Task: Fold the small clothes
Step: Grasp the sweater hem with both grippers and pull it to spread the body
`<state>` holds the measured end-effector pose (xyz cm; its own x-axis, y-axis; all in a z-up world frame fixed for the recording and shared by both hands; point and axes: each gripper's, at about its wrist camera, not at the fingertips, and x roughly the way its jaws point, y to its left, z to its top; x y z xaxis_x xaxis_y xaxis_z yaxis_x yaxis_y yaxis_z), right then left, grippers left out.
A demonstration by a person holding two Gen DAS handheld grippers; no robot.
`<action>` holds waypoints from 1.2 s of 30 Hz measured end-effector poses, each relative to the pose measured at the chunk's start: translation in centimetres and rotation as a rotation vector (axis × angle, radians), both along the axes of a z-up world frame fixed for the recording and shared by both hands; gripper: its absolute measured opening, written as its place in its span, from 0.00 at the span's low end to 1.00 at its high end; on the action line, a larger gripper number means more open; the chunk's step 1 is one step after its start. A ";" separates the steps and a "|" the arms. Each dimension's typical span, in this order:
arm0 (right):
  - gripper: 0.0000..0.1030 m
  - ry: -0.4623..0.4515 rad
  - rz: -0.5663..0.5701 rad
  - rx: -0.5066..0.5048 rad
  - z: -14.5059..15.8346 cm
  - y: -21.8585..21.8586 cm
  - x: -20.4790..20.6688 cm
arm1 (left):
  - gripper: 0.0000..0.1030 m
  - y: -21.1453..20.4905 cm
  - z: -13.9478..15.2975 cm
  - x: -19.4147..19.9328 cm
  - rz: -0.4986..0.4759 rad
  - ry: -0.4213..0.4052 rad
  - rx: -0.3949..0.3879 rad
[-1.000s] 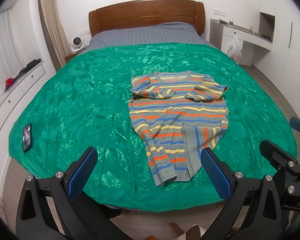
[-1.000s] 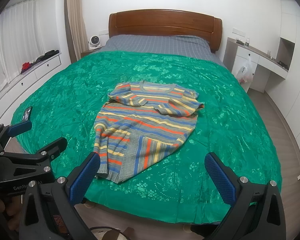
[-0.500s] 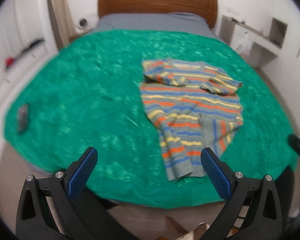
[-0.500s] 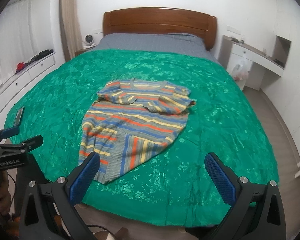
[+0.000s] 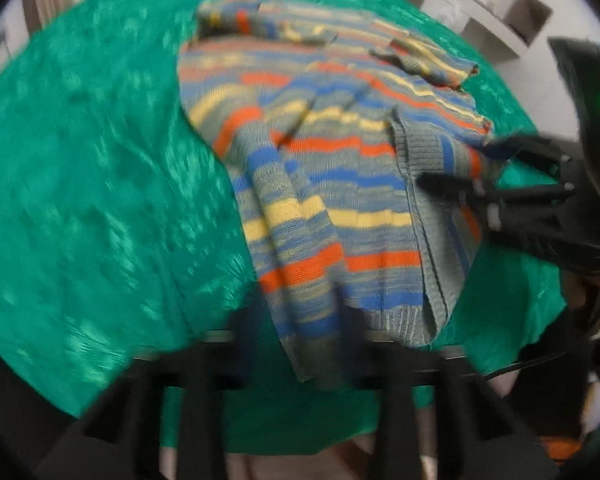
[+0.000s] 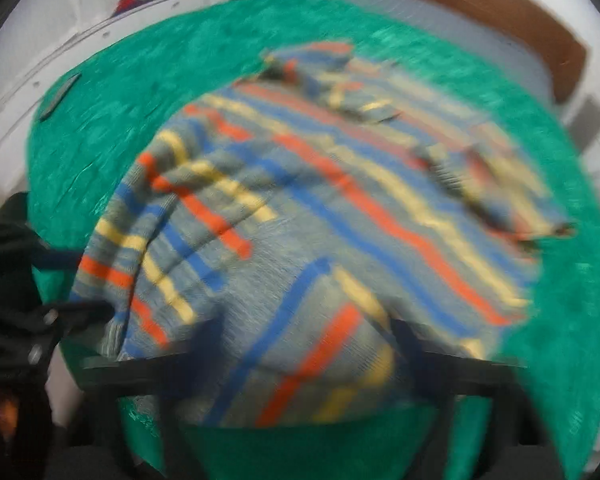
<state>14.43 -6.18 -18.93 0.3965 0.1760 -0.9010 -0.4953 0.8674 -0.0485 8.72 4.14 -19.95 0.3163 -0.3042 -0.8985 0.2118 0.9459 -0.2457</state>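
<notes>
A small striped sweater (image 5: 332,168), grey with blue, orange and yellow bands, lies on the green bedspread (image 5: 100,184) with sleeves folded in and its right hem corner turned up. My left gripper (image 5: 296,320) is low at the sweater's near left hem, jaws apart either side of the cloth. My right gripper (image 6: 304,336) is at the turned-up right hem, jaws apart around it; it also shows in the left wrist view (image 5: 460,160). Both views are motion-blurred, so contact is unclear. The left gripper also shows at the left edge of the right wrist view (image 6: 88,280).
The bedspread's (image 6: 560,320) near edge hangs just below both grippers. A dark phone (image 6: 58,96) lies near the bed's far left edge. A wooden headboard (image 6: 500,12) and white cabinets (image 5: 480,8) stand behind the bed.
Both grippers have dropped forward from above the bed's foot to the sweater's near hem, left at the left corner, right at the turned-up right corner. The sweater lies the same.
</notes>
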 end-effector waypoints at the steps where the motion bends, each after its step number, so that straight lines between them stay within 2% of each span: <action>1: 0.08 0.022 -0.003 0.034 0.1 -0.4 -0.1 | 0.09 0.4 0.1 -0.1 0.010 0.001 -0.028; 3: 0.06 0.001 -0.006 0.085 2.0 -2.0 -1.9 | 0.04 1.5 1.0 -0.9 0.007 -0.011 -0.059; 5: 0.06 -0.023 -0.007 0.094 4.1 -4.5 -5.2 | 0.04 2.8 2.2 -1.9 -0.003 -0.019 -0.049; 7: 0.06 -0.018 -0.038 0.077 5.6 -8.1 -8.8 | 0.05 3.9 3.1 -2.7 -0.014 -0.030 -0.019; 9: 0.06 0.016 -0.086 0.040 5.2 -11.2 -11.3 | 0.10 4.7 3.1 -3.1 -0.022 -0.008 -0.001; 10: 0.07 0.038 -0.125 -0.012 4.4 -12.9 -12.3 | 0.21 5.1 2.9 -3.3 -0.027 0.005 0.000; 11: 0.08 0.056 -0.158 -0.062 3.5 -14.3 -13.3 | 0.41 5.3 2.8 -3.3 -0.033 0.015 -0.003; 13: 0.09 0.091 -0.214 -0.091 2.6 -16.5 -14.4 | 0.69 6.1 2.6 -3.5 -0.016 -0.005 0.001; 15: 0.17 0.101 -0.281 -0.034 2.7 -17.9 -14.8 | 0.71 6.8 2.3 -3.5 0.016 -0.014 0.001; 16: 0.27 0.099 -0.311 0.028 2.9 -18.5 -14.7 | 0.71 7.2 2.0 -3.4 0.035 0.000 -0.010; 17: 0.43 0.096 -0.338 0.105 3.2 -18.8 -14.6 | 0.71 7.5 1.7 -3.2 0.053 0.013 -0.029; 19: 0.63 0.106 -0.378 0.276 3.0 -18.5 -13.9 | 0.71 7.5 1.0 -2.9 0.078 0.035 -0.062; 21: 0.63 0.181 -0.403 0.397 0.8 -17.5 -12.6 | 0.71 6.9 0.5 -2.7 0.069 0.039 -0.069; 22: 0.60 0.216 -0.408 0.420 -0.5 -16.8 -12.0 | 0.71 6.5 0.5 -2.8 0.060 0.037 -0.067; 24: 0.37 0.270 -0.407 0.454 -2.9 -15.6 -10.9 | 0.71 5.9 0.5 -2.9 0.044 0.037 -0.060; 25: 0.14 0.280 -0.411 0.458 -3.6 -15.2 -10.6 | 0.71 5.9 0.7 -3.1 0.043 0.033 -0.055; 26: 0.06 0.265 -0.426 0.466 -3.5 -15.3 -10.6 | 0.71 6.1 1.0 -3.2 0.047 0.026 -0.049; 28: 0.06 0.215 -0.481 0.510 -1.8 -17.2 -10.9 | 0.72 6.8 1.6 -3.5 0.062 0.010 -0.046; 30: 0.06 0.150 -0.572 0.429 -0.4 -20.1 -11.3 | 0.73 7.6 1.7 -3.6 0.081 0.012 -0.053; 33: 0.06 0.161 -0.661 0.401 -1.2 -22.9 -11.1 | 0.73 7.5 0.7 -3.0 0.079 0.039 -0.076; 36: 0.06 0.156 -0.658 0.339 -2.3 -22.1 -9.9 | 0.71 6.6 0.1 -2.7 0.057 0.049 -0.117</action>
